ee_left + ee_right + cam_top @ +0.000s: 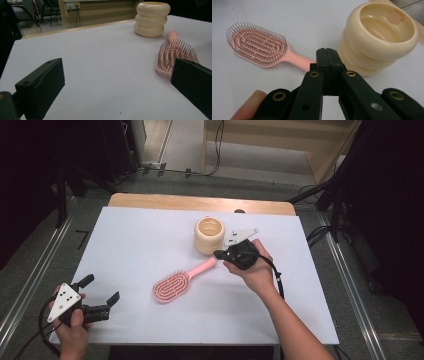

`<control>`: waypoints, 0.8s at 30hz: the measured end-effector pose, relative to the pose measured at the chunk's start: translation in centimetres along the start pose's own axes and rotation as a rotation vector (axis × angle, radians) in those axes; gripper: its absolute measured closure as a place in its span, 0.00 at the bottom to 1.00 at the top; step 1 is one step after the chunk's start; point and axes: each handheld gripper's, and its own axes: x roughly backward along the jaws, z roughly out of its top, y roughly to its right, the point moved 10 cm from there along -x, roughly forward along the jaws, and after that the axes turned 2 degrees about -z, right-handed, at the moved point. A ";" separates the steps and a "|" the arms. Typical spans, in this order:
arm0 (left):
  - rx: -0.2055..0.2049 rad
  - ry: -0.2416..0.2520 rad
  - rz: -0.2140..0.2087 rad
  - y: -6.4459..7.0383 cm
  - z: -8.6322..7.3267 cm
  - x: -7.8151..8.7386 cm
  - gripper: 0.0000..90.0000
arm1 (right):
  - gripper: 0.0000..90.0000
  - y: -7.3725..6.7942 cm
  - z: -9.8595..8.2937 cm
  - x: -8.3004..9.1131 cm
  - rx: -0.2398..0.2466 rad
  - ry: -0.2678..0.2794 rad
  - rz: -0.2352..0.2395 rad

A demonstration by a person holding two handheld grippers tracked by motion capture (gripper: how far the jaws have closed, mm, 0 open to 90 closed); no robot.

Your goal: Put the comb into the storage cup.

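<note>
**Right claw pinched at the brush handle, left claw spread wide**

The right gripper [220, 254] sits at the far end of the pink hairbrush [176, 283], just beside the cream ribbed cup [209, 235]. In the right gripper view its 2 black jaws are pressed together with no gap showing between the pads, and their tips cover the end of the brush handle [298, 60]. Whether the handle is actually pinched between them or only lies under the tips cannot be told, since the handle end is hidden behind the jaws. The cup [378, 37] stands upright and open-topped, close to the right of the jaws.

The brush lies flat on the white table [140, 240], bristles up, its head pointing toward the person and its handle toward the cup.

The left gripper [102, 296] rests at the near left corner of the table, held in the left hand [72, 322]. Its 2 jaws stand wide apart with bare table between them, holding and touching nothing. In the left gripper view the brush head [175, 56] lies just beyond the right-hand jaw, and the cup [152, 18] stands farther off.
</note>
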 end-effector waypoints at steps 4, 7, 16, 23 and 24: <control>-0.001 0.001 -0.001 0.0 0.0 0.0 0.00 | 0.98 0.2 0.2 -0.7 0.008 -0.030 0.003; -0.004 0.002 -0.003 0.1 0.0 0.0 0.00 | 0.98 0.4 0.2 -1.3 0.016 -0.052 0.006; -0.008 0.000 -0.003 0.1 0.0 0.0 0.00 | 0.98 0.6 -0.1 -3.4 0.029 -0.120 0.031; -0.009 0.000 -0.003 0.1 0.0 0.0 0.00 | 0.98 0.8 -0.4 -4.7 0.025 -0.165 0.039; -0.009 0.000 -0.004 0.1 0.0 0.0 0.00 | 0.98 0.9 -0.4 -4.8 0.023 -0.169 0.041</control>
